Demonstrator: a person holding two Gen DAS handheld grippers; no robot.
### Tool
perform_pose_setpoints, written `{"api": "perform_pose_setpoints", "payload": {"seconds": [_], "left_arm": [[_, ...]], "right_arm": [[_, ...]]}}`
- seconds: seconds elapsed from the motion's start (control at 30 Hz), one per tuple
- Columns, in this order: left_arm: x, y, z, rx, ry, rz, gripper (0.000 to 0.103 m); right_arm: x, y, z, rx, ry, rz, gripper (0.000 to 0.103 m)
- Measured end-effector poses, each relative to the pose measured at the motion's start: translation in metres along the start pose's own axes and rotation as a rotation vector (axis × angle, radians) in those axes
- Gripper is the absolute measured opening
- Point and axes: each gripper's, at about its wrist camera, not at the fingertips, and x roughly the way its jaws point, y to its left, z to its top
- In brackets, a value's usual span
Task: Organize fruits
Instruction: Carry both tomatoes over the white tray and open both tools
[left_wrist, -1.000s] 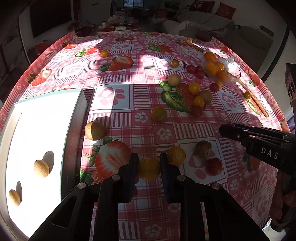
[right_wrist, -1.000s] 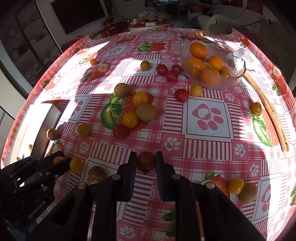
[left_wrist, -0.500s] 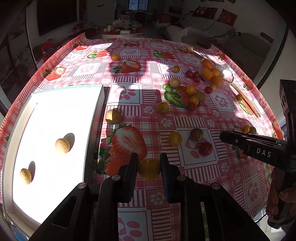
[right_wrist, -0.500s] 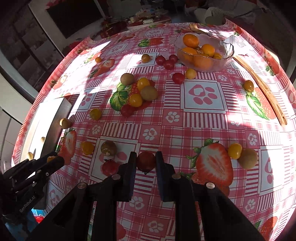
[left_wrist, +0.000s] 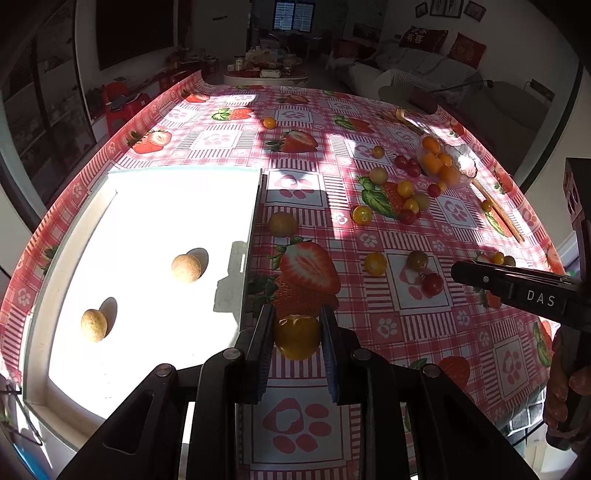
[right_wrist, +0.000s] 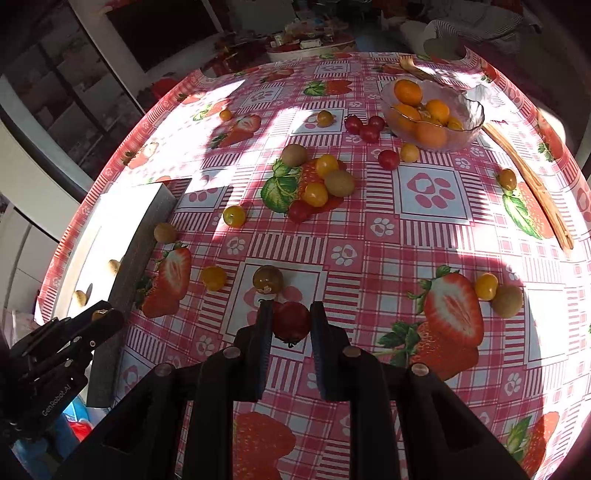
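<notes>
The left gripper (left_wrist: 297, 338) is clamped on a yellow cherry tomato (left_wrist: 296, 336), carried clear of the tablecloth (left_wrist: 417, 325); the white tray (left_wrist: 40, 295) lies just to its left, holding two tan round fruits (left_wrist: 186, 267). The right gripper (right_wrist: 290, 320) is clamped on a red cherry tomato (right_wrist: 290, 321), with a brownish tomato (right_wrist: 267, 278) just ahead. Risks, as judged: excess squeeze could split either tomato; a smooth skin could slip free in transit; the tray wall could catch the left load.

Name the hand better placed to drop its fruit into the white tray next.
Left. The left gripper, shut on a yellow fruit, hangs beside the white tray; the right gripper, holding a red tomato, is farther off.
</notes>
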Motion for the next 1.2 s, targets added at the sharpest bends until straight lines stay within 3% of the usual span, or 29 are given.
{"api": "perform_pose_setpoints", "payload": {"seconds": [0.43, 0.87, 1.2], "left_arm": [[-0.019, 0.065, -0.02, -0.082, -0.023, 0.081, 0.026], [-0.028, 0.139, -0.039, -0.163, -0.012, 0.219, 0.026], [-0.013, 0.158, -0.045, -0.199, 0.031, 0.257, 0.026]], "right_arm": [[0.007, 0.074, 0.005, -0.097, 0.023, 0.065, 0.022], [0.035, 0.174, 0.001, -0.243, 0.077, 0.18, 0.022], [0.067, 0.214, 0.002, -0.301, 0.144, 0.187, 0.022]]}}
